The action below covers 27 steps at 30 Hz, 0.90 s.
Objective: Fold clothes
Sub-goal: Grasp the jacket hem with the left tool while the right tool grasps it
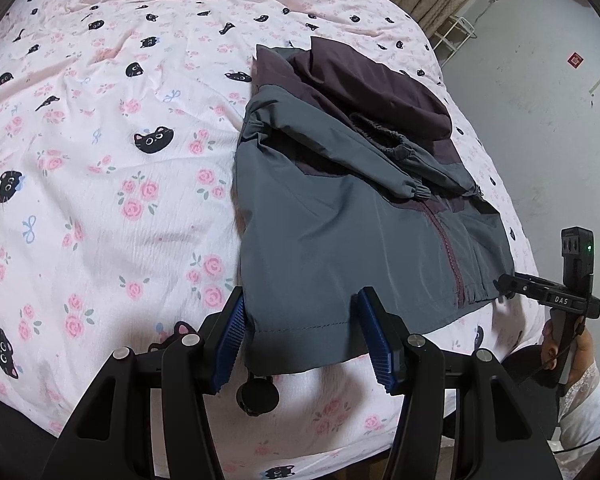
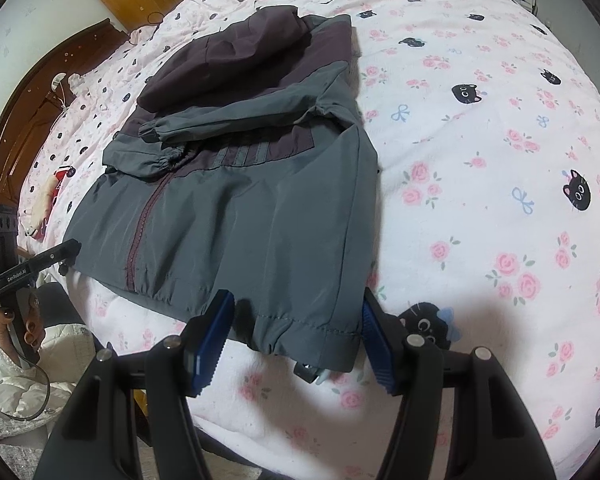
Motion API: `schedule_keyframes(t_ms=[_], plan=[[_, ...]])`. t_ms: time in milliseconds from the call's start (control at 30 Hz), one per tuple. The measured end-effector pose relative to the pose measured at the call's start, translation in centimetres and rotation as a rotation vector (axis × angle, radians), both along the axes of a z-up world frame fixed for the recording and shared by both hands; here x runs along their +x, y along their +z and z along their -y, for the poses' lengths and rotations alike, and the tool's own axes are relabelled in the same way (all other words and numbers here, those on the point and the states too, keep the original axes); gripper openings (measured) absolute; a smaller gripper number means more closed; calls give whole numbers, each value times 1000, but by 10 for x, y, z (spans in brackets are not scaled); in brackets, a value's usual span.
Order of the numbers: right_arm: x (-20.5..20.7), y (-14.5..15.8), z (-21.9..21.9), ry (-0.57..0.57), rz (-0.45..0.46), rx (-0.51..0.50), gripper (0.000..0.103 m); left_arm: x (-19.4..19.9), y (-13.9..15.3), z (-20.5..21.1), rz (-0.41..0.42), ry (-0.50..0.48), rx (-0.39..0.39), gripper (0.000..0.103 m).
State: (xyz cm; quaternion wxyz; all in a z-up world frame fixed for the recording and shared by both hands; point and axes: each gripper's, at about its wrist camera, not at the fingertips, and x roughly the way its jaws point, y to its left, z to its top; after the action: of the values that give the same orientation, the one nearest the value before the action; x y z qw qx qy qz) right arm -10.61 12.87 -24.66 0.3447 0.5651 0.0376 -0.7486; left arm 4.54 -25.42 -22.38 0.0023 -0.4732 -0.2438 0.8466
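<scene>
A: We're over a bed spread with a pink cotton sheet printed with roses and black cat faces (image 1: 100,184); a grey wall stands beyond. From the left wrist view, the grey and plum nylon jacket (image 1: 340,216) lies flat on it, sleeves folded across the chest, hood at the far end. Our left gripper (image 1: 304,340) stands wide, its blue pads either side of the near hem corner, nothing clamped. A black cord toggle (image 1: 257,396) dangles just below.

B: And from the right wrist view, a wooden headboard (image 2: 40,92) sits behind. Our right gripper (image 2: 296,344) is spread wide too, straddling the other hem corner (image 2: 320,336).

A: We judge the fabric light, thin and slippery, so it'll slide and sag.

B: Then we'd pinch the stitched hem band at both corners, where it's thickest.
</scene>
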Motion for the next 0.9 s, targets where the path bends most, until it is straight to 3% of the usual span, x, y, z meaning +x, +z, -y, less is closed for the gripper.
schedule_keyframes(t_ms=[133,367,633,900], plan=[[0,-1,0,-1,7,0,61,0,-2,3,6,7,21,47],[-2,-6,-3,-13,37,-1,38,-3,-3,4,19,6,10,14],[2,1,-1,2,28,-38,19,-4,5,2,9,3,-14,7],[7,13,-3,2,13,-83,16,-2,25,12,-33,21,-5,6]])
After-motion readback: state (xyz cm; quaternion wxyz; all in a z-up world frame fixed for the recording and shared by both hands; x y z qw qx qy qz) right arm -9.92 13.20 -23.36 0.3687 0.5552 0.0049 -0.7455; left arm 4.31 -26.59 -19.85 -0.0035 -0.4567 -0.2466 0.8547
